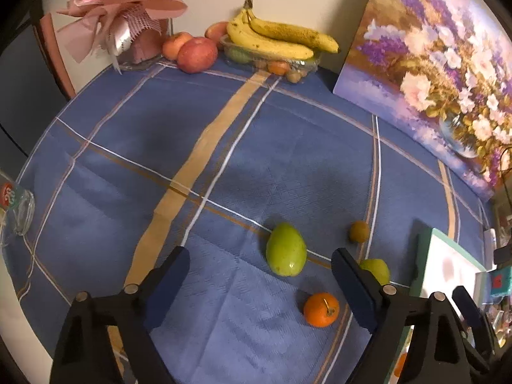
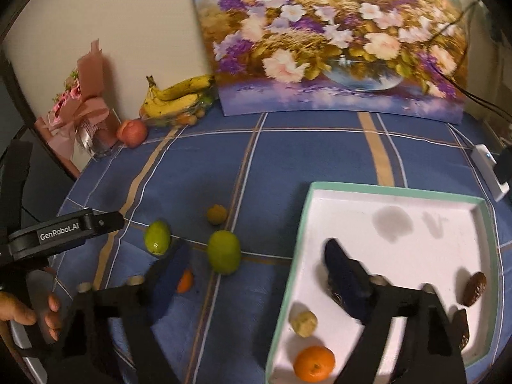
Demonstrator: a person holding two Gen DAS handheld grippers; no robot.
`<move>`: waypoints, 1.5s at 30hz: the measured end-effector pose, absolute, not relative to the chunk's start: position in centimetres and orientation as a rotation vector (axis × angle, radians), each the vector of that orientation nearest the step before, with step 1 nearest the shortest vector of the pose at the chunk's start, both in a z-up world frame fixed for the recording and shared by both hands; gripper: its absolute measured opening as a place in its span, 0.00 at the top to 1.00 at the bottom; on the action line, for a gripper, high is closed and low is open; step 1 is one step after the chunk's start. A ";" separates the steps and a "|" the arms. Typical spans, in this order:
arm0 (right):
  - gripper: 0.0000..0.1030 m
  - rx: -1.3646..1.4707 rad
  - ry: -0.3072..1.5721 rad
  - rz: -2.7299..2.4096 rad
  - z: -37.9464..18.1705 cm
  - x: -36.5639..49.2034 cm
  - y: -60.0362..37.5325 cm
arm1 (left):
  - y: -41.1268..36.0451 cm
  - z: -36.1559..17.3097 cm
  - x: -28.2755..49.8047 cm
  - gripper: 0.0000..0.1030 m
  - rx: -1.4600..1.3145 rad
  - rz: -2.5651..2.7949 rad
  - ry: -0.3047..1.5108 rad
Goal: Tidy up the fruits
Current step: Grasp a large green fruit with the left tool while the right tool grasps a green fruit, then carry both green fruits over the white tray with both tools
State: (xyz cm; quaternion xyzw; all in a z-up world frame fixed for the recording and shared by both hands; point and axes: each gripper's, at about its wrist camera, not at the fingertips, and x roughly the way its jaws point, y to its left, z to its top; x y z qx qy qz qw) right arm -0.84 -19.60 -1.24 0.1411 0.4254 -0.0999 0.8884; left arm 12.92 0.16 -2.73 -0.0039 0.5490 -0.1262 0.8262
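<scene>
Loose fruits (image 1: pixel 285 249) beside white tray (image 2: pixel 400 204)

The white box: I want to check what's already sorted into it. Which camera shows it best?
The right wrist view. There the white box lies open, with an orange, a pale lumpy fruit and a dark brown one inside. The left wrist view catches only its corner at the right edge, contents hidden.

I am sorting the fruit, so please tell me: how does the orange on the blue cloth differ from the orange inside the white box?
The orange on the cloth lies loose on the blue tablecloth, stem up; the orange in the box sits inside the white box, near its corner beside a pale lumpy fruit. Both are round and bright orange.
</scene>
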 end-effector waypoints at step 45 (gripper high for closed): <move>0.61 0.333 0.987 -0.085 -2.8 3.2 -18.5 | -1.9 -1.7 14.7 0.60 -0.045 -0.291 1.164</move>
